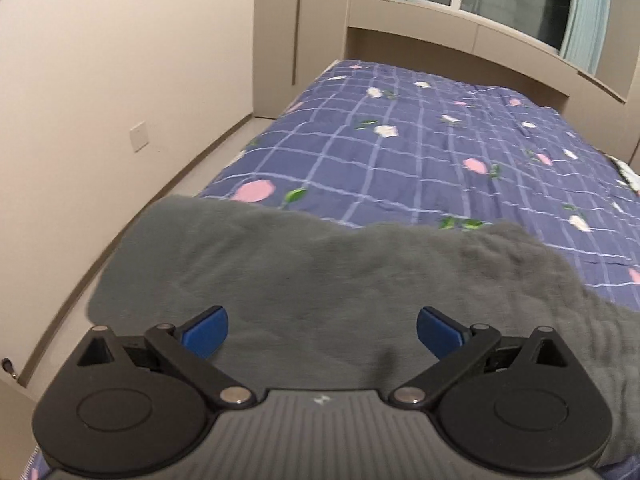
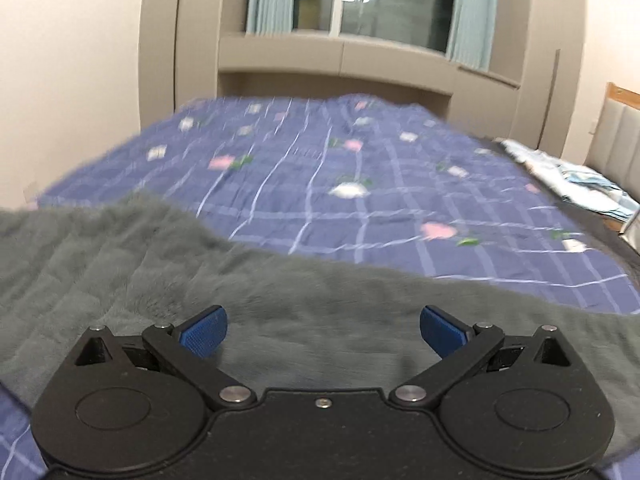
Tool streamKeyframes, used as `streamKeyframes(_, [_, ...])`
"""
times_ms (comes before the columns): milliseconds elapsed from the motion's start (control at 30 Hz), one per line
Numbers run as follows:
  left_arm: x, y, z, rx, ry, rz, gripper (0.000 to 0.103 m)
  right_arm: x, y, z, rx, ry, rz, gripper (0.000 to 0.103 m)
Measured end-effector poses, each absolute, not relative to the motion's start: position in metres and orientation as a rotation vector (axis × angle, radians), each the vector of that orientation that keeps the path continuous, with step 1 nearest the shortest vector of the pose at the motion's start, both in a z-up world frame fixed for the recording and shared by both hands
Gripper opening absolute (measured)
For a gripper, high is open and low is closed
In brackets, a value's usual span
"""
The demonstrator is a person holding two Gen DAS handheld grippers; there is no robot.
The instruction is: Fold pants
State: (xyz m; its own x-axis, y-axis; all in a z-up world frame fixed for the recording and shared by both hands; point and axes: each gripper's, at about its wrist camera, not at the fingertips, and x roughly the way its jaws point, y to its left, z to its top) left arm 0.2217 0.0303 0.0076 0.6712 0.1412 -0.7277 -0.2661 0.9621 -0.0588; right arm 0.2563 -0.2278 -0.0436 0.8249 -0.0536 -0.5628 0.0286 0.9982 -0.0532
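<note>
Grey fleecy pants lie flat across the near edge of the bed, stretching left to right; they also show in the right wrist view. My left gripper is wide open and empty, just above the pants near their left end. My right gripper is wide open and empty, low over the pants further right. The blue pads of both grippers stand far apart. The near part of the pants is hidden under the gripper bodies.
The bed carries a purple checked quilt with flowers. A beige wall and floor strip run along the left. A headboard shelf and window stand at the far end. Light blue bedding lies at the right.
</note>
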Motion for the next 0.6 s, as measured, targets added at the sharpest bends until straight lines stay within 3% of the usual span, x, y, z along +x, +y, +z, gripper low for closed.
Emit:
streamKeyframes(367, [0.237, -0.077, 0.016, -0.037, 0.789, 0.029, 0.103, 0.149, -0.358, -0.030, 0.285, 0.572, -0.183, 0.103])
streamKeyframes(600, [0.248, -0.178, 0.006, 0.058, 0.779, -0.159, 0.103, 0.129, -0.418, -0.042, 0.353, 0.574, -0.275, 0.103])
